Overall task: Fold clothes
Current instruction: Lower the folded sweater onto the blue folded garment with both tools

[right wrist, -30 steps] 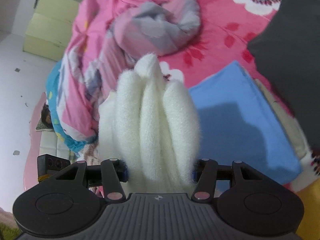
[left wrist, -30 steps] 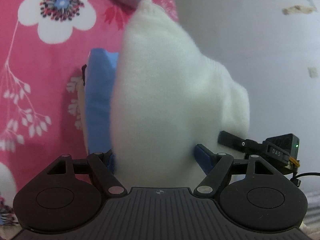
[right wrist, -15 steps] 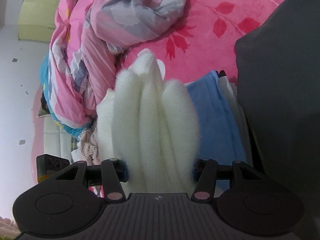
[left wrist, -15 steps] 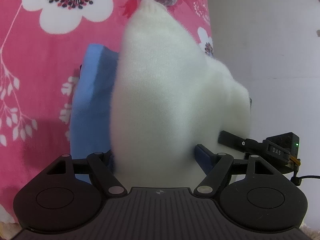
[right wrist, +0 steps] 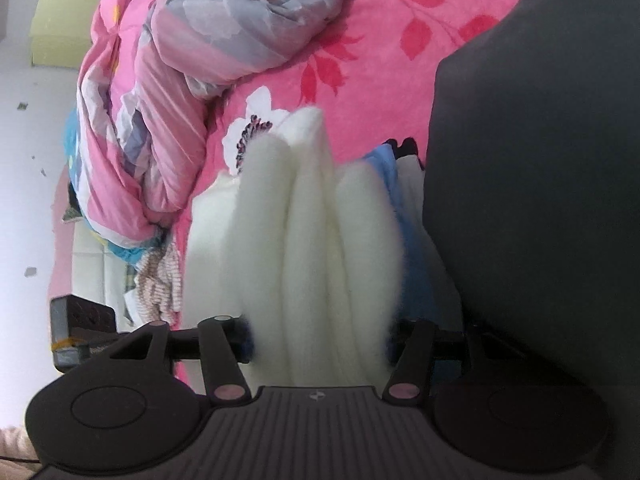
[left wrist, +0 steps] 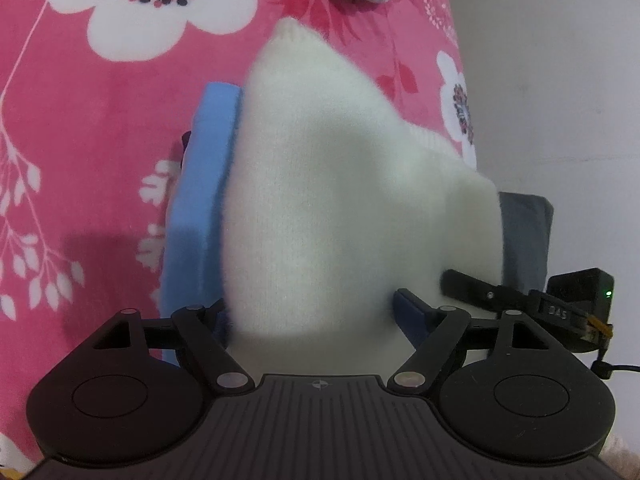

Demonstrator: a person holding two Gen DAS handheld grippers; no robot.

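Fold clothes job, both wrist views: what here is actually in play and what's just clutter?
In play:
- white fuzzy garment, bunched between both tongs
- left tongs, opening
- right tongs, opening
- folded blue garment underneath
- dark grey garment beside it

Lying about:
- pink floral bedspread
- crumpled pink-grey quilt
- striped cloth at the bed edge

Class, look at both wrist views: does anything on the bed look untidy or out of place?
Yes. A crumpled pink and grey quilt lies bunched up unfolded on the floral bedspread, unlike the flat folded blue garment beside the white fluffy garment.
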